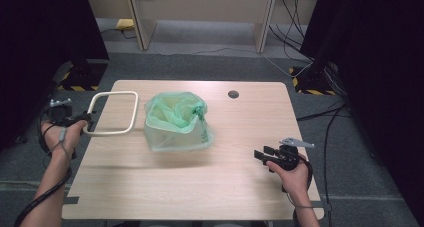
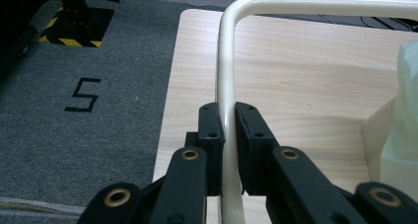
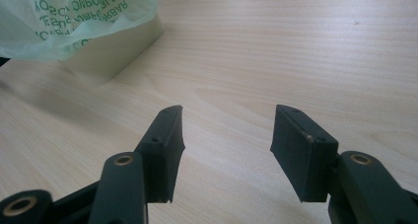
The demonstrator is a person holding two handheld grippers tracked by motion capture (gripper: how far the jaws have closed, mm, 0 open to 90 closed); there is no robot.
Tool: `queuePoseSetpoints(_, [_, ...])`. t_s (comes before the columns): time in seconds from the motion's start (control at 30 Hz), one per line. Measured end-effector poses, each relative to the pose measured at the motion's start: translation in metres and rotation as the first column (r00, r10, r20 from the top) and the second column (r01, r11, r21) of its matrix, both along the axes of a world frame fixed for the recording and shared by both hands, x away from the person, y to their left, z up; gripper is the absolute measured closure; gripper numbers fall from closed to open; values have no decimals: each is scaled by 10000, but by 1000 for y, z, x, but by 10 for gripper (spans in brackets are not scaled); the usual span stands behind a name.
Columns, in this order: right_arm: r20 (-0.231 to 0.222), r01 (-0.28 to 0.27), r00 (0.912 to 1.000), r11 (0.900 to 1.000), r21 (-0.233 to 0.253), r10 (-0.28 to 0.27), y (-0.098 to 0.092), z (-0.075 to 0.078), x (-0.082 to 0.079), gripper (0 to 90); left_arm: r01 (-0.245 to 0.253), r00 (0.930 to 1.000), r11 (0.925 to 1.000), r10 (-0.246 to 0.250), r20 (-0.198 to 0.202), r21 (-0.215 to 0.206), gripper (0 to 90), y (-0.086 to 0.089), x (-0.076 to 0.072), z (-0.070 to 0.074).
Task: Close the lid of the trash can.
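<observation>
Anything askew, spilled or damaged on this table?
Nothing spilled or broken. One oddity: the cream frame, a rounded rectangular loop, is off the bin and clamped in the left hand-held gripper, while the green bag sits loose and crumpled in the bin.

Table [image 1: 200, 187]: pale wood-grain top, looked like laminate, smooth, matt with a faint sheen. Loop handle [image 2: 226, 86]: cream tube, smooth and semi-gloss, a highlight ran along its bend; metal or plastic under the coating, couldn't tell. Bag [image 1: 176, 119]: thin green plastic film, translucent, crinkled, slightly shiny, with darker green print. Bin body [image 3: 113, 49] under the bag: cream, smooth, matt, plastic by the look. Left gripper [image 2: 225, 135] and right gripper [image 3: 226, 135]: matt black plastic jaws, flat pads, brass-coloured rivets at the pivots. Floor [image 2: 98, 86]: grey carpet, rough short pile.
</observation>
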State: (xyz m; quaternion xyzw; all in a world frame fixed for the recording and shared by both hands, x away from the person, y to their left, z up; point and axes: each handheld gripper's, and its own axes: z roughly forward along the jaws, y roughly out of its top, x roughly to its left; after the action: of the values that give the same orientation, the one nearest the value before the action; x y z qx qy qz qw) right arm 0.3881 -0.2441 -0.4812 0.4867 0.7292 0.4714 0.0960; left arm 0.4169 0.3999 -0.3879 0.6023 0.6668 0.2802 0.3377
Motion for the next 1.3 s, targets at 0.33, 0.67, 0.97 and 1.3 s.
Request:
queuePoseSetpoints(0.33, [-30,11,10000,10000,20,-11,-1,-3,-1,460,197,9998,9998,-197,37,-13,814,-11,5,4])
queuePoseSetpoints(0.67, [-63,37,10000,10000,24,-37,-2,-5,-1,461,391,9992,9992,-391,78,-30,814,-19,8,9])
queuePoseSetpoints(0.97, [-165,73,9998,10000,57,-72,-2,-6,-2,461,509,9986,9987,-508,155,-57,814,-26,12,16])
queuePoseSetpoints(1.3, [-128,37,9999,10000,35,-36,-2,-8,-2,461,648,9977,9979,-647,224,-62,814,-34,15,21])
